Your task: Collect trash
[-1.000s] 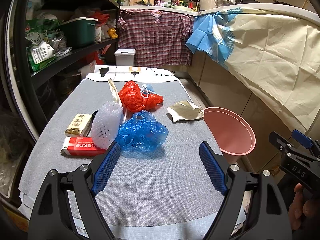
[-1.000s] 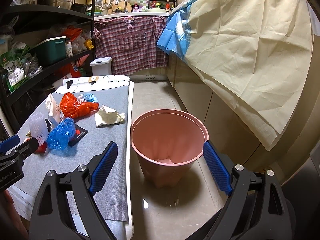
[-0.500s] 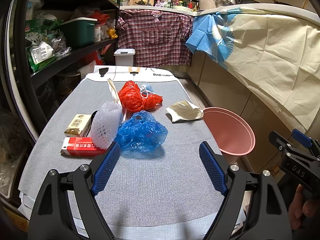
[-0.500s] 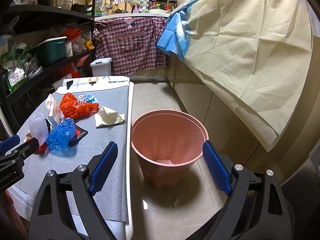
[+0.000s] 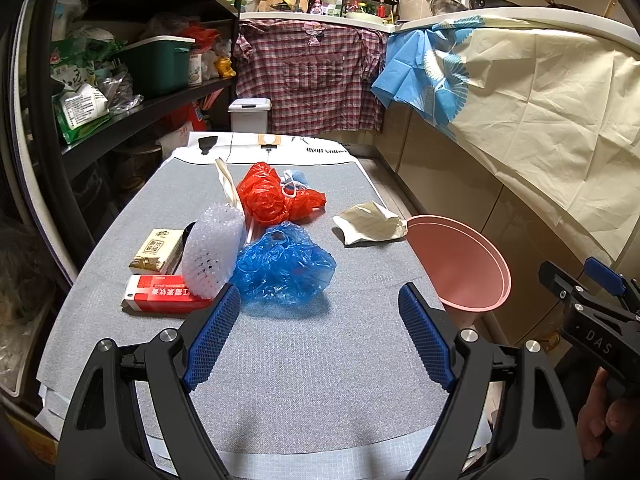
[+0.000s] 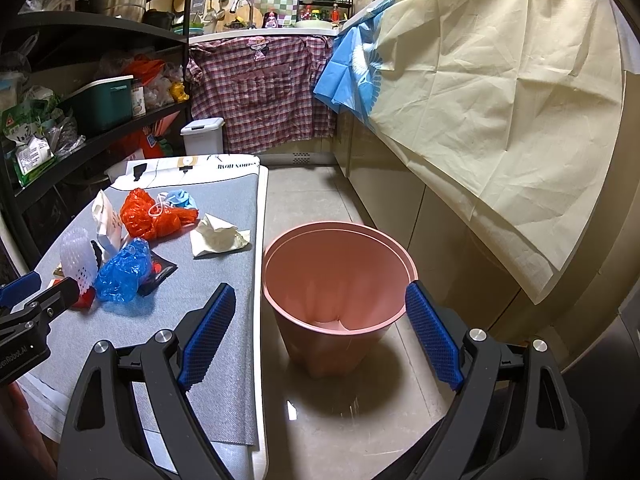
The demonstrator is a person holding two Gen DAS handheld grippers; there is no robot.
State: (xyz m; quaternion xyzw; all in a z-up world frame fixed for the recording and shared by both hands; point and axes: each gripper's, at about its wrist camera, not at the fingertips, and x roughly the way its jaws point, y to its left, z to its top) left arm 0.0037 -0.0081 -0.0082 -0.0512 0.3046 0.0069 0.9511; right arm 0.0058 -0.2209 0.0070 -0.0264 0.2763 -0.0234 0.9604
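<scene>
Trash lies on a grey table (image 5: 312, 380): a blue plastic bag (image 5: 284, 268), a red plastic bag (image 5: 272, 196), a white foam net (image 5: 214, 256), a crumpled paper (image 5: 372, 226), a red box (image 5: 164, 298) and a small beige box (image 5: 158, 250). A pink bin (image 6: 340, 280) stands on the floor right of the table. My left gripper (image 5: 320, 336) is open and empty, just short of the blue bag. My right gripper (image 6: 320, 332) is open and empty above the bin's near rim.
Black shelves (image 5: 132, 120) packed with bags and a green box run along the table's left. A cloth-covered counter (image 6: 500, 100) lines the right side. A small white bin (image 6: 202, 136) and a plaid shirt (image 5: 312, 80) are at the back.
</scene>
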